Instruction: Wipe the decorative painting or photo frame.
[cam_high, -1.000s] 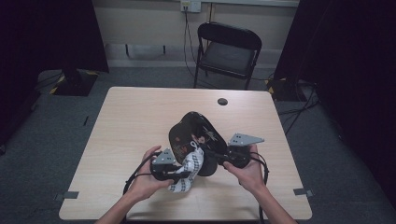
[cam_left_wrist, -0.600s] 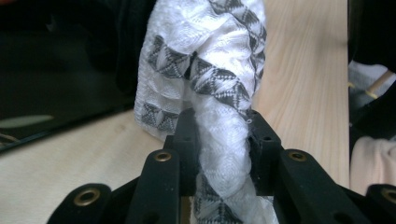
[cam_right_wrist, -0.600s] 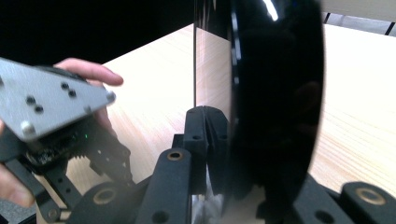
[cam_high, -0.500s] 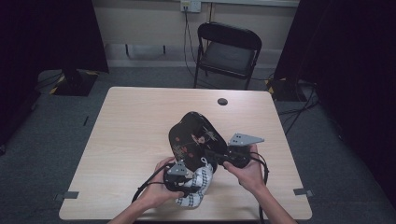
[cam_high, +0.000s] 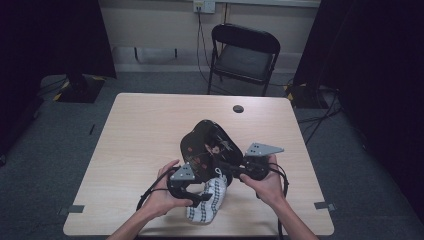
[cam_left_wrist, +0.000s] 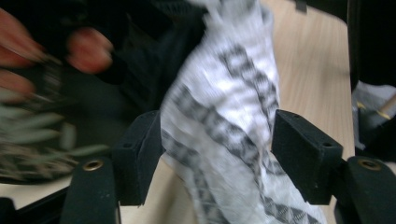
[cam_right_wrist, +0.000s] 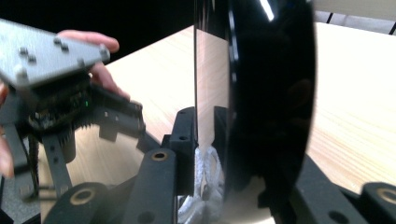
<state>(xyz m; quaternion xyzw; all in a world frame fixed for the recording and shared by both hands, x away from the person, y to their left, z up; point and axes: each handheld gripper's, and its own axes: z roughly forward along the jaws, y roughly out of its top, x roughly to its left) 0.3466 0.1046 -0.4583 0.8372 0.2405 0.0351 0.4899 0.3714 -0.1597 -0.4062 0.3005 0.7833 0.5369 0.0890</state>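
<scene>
The left gripper (cam_high: 202, 196) has just been opening its jaws: in the left gripper view the two black pads (cam_left_wrist: 137, 154) stand apart with a white cloth patterned in black (cam_left_wrist: 233, 121) between them. The left pad lies at the cloth's edge and the right pad sits clear of it, so nothing is clamped. The picture is blurred, and whether the left pad actually touches the fabric cannot be told. From the high view this gripper lies low over the near part of the table (cam_high: 140, 130), held in the person's left hand (cam_high: 162, 197), whose forearm comes in from the bottom edge and angles toward the middle. The cloth (cam_high: 209, 197) lies on the wood just beside it, reaching toward the near edge.

The right gripper (cam_high: 225, 167) has also just been opening. In the right gripper view its jaws flank the rim of a glossy black plate (cam_right_wrist: 271, 93) that stands on edge; whether the pads press on it cannot be told. The right hand (cam_high: 267, 182) holds this gripper level, pointing leftward at the plate (cam_high: 207, 145), which leans tilted at the table's centre, directly behind the cloth.
</scene>
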